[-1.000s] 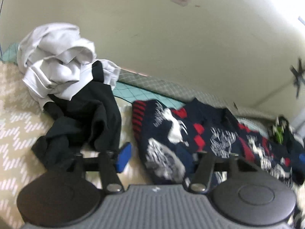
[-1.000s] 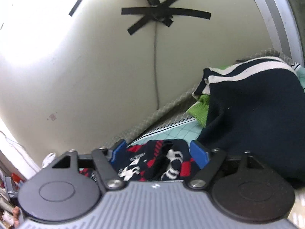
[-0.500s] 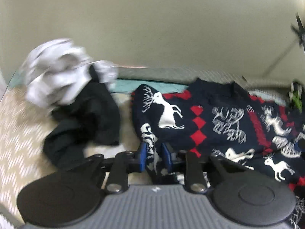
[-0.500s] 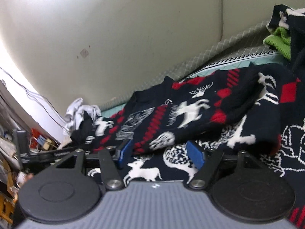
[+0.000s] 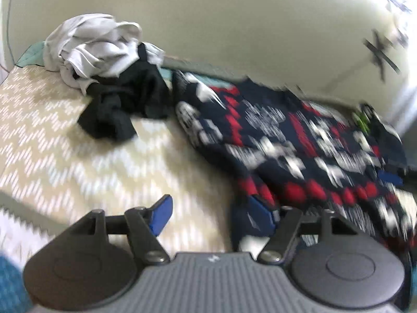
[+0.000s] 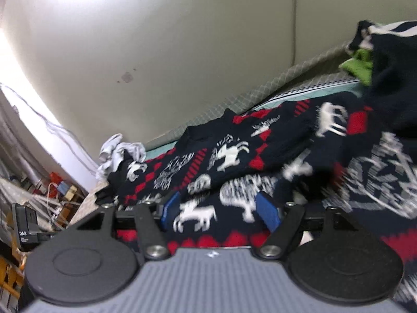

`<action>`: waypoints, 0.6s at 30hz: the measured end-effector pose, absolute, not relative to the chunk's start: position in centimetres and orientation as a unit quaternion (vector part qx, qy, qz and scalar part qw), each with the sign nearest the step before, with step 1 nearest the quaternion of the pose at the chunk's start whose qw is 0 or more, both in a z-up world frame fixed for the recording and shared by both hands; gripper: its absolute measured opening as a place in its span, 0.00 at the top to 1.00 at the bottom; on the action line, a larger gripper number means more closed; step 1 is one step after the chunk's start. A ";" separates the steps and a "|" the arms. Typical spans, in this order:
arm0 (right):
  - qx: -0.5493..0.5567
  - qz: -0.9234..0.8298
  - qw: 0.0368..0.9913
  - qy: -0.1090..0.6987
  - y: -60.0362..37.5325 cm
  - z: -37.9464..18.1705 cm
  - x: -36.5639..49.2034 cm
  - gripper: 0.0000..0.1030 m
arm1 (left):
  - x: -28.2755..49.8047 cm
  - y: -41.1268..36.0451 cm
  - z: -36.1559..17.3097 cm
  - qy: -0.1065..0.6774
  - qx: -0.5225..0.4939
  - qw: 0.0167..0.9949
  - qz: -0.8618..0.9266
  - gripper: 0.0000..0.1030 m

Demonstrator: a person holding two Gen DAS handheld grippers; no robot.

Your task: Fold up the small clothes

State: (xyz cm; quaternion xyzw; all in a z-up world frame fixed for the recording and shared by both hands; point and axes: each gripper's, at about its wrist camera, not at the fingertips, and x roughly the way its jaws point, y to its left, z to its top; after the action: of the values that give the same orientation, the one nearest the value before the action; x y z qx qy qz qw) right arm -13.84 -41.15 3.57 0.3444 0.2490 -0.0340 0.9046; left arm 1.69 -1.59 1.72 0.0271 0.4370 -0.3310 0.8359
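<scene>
Left wrist view, much blurred. Upper left: crumpled white cloth (image 5: pixel 93 44) heaped on a rumpled black garment (image 5: pixel 125 104), both on a beige bedcover with white zigzag stripes (image 5: pixel 52 135). Centre to right: navy knitted sweater with white reindeer and red diamonds (image 5: pixel 299 140), spread flat on the bedcover along a cream wall (image 5: pixel 234 26). Bottom centre: left gripper (image 5: pixel 211 214), jaws apart after just opening, nothing pressed between the 2 blue pads; the right pad overlaps the sweater's edge.

Right wrist view. Lower left: black box lettered "DAS" (image 6: pixel 26 227), smaller print unreadable. Bottom centre: right gripper (image 6: pixel 219 208), jaws wide, low over the sweater (image 6: pixel 234 156), pads not clamped on the knit. Upper right: lime-green cloth (image 6: pixel 357 65) beside a dark navy garment with white stripes (image 6: pixel 393 73).
</scene>
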 end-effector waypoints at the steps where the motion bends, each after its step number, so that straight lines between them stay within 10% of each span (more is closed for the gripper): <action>1: 0.343 -0.029 0.905 0.250 -41.0 3.7 -15.4 0.32 | 0.5 -1.1 1.8 0.439 0.030 0.832 -0.339 0.36; 10: 0.322 -0.025 0.904 0.282 -38.1 3.0 -27.3 0.30 | -10.0 -0.4 1.8 0.462 0.082 0.786 -0.402 0.21; 13: 0.326 -0.024 0.899 0.292 -37.1 2.1 -29.6 0.30 | -12.4 -1.1 1.1 0.452 0.108 0.791 -0.399 0.39; 15: 0.329 -0.015 0.896 0.296 -36.3 1.5 -30.3 0.30 | -13.3 -1.8 1.1 0.441 0.123 0.796 -0.395 0.90; 17: 0.328 -0.005 0.896 0.300 -35.3 0.8 -30.6 0.32 | -13.4 -1.4 1.5 0.444 0.111 0.798 -0.392 0.94; 18: 0.320 -0.003 0.900 0.297 -34.7 0.8 -30.6 0.50 | -13.5 -0.8 2.1 0.437 0.105 0.803 -0.391 0.94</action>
State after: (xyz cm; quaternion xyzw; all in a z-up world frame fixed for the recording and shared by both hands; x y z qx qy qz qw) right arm -30.60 -34.73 0.84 0.3198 0.2966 -0.0034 0.8999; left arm -13.49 -0.76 2.14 0.1047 0.4372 -0.3906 0.8033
